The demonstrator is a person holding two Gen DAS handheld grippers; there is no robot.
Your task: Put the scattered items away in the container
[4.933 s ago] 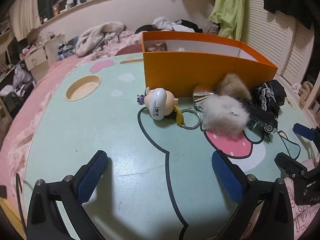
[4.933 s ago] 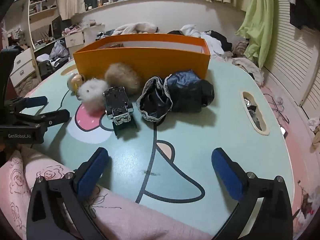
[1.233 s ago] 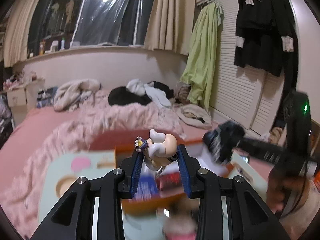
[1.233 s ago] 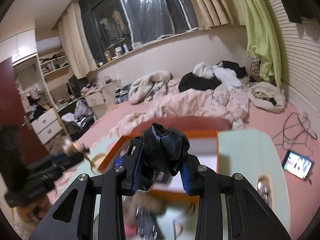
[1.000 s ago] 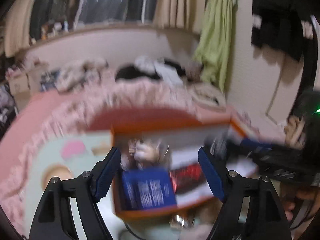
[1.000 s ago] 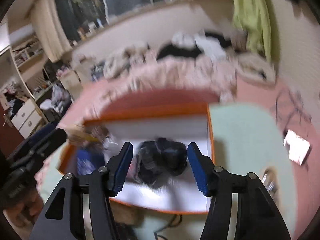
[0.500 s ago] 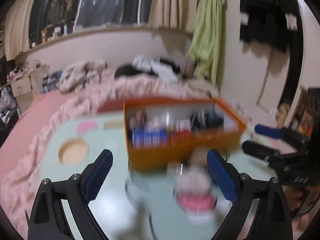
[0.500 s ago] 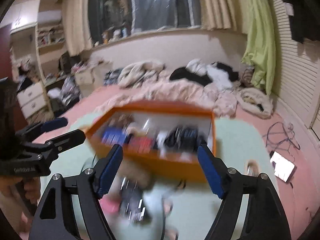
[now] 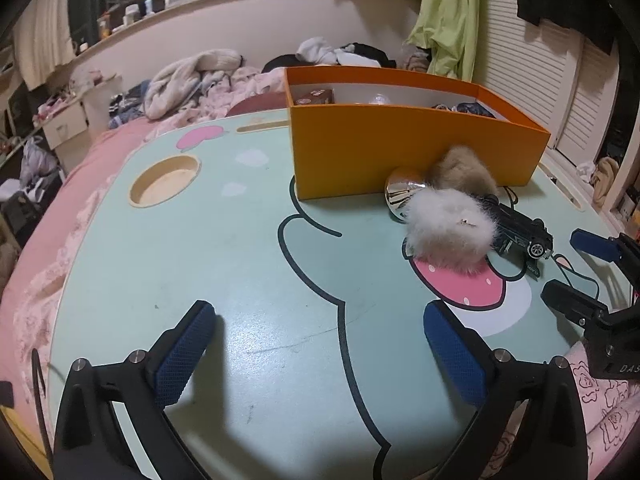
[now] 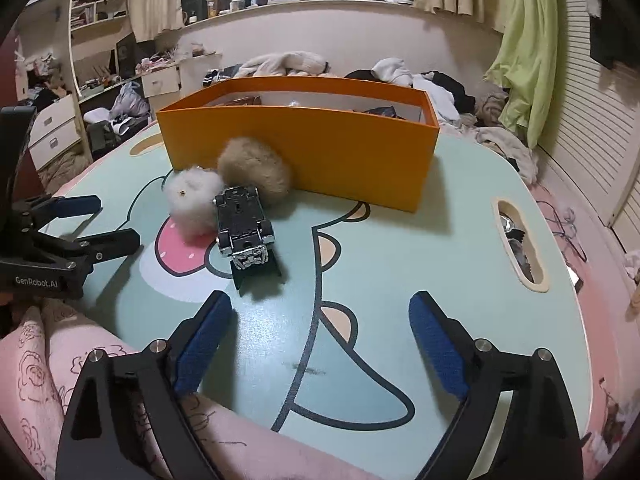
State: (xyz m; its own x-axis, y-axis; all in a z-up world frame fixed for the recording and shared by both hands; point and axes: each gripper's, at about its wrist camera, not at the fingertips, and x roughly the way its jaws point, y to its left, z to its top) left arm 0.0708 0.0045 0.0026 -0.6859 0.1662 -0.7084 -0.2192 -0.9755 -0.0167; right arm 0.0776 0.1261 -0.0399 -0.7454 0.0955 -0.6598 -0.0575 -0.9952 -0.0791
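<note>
Orange box [image 9: 404,152] stands on the mint cartoon-print table [image 9: 240,280], and inside it I see a small brown carton [image 9: 316,97] in the far left corner, something clear and rounded [image 9: 378,99] mid-way, and dark blue fabric [image 9: 468,108] toward the right end. My left gripper [image 9: 320,344] has just been opening and is spread wide with nothing between its blue pads; my right gripper [image 10: 320,340] likewise, jaws apart and empty. Outside the box, against its front wall, lie a tan pompom [image 10: 256,170], a white pompom [image 10: 194,200], a shiny metallic ball [image 9: 402,196] and an overturned toy car [image 10: 244,226].
</note>
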